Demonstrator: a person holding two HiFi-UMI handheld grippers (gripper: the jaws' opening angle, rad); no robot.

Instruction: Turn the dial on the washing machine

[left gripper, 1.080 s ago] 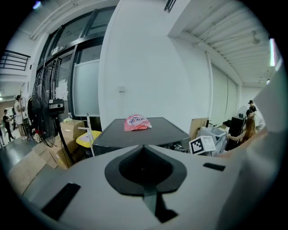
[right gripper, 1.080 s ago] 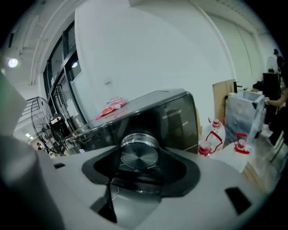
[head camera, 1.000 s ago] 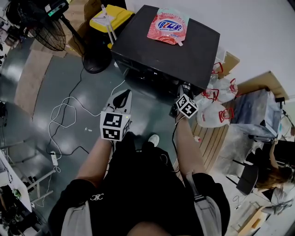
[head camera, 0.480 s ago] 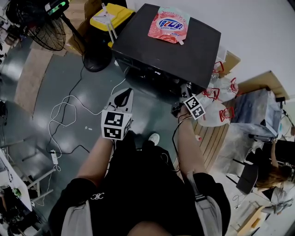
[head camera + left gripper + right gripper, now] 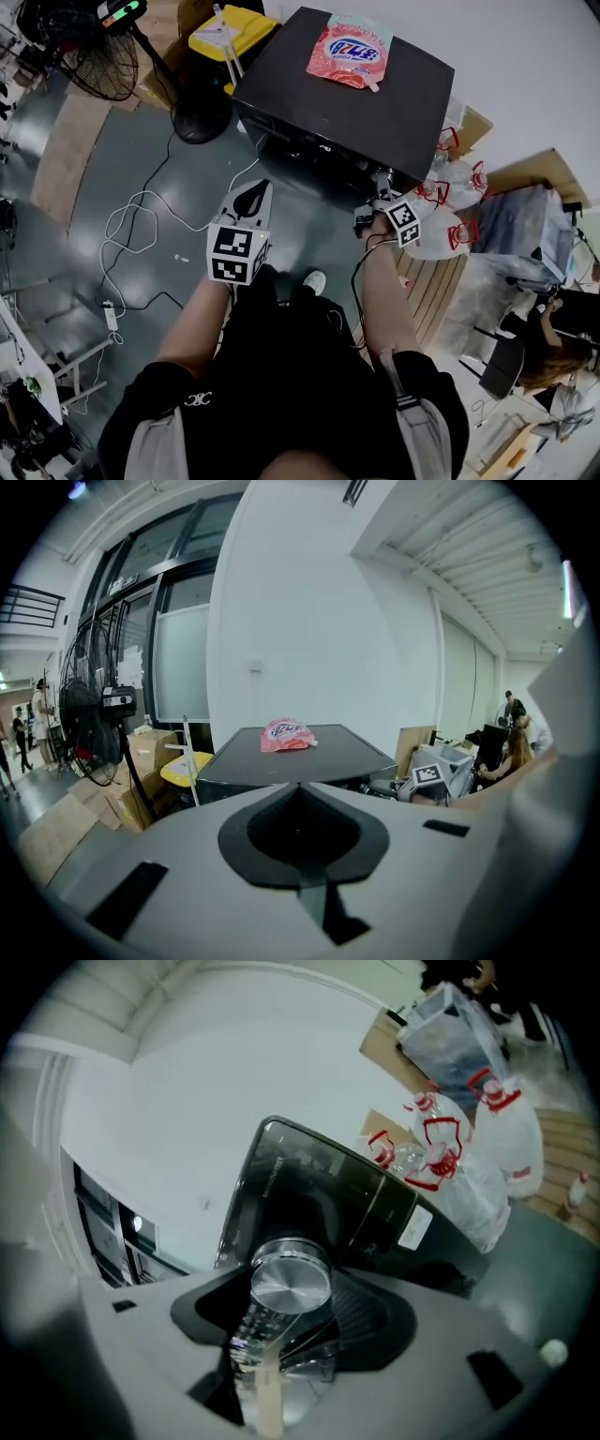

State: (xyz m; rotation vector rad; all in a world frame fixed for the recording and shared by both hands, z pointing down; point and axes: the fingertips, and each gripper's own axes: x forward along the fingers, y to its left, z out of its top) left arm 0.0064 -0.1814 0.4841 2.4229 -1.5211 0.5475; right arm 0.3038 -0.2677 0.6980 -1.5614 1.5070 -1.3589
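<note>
A glossy grey concrete floor (image 5: 122, 178) stretched beneath me, bearing a black box-shaped washing machine (image 5: 328, 103) with a pink plastic detergent pouch (image 5: 349, 52) lying flat on its lid. Loose white cables (image 5: 131, 225) looped across the floor to my left. White plastic bags with red handles (image 5: 445, 225) and a slatted wooden pallet (image 5: 431, 291) lay to the machine's right.

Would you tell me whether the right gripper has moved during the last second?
Yes. The right gripper, gripping the dial, has edged right along the washing machine's front, toward the white bags.
</note>
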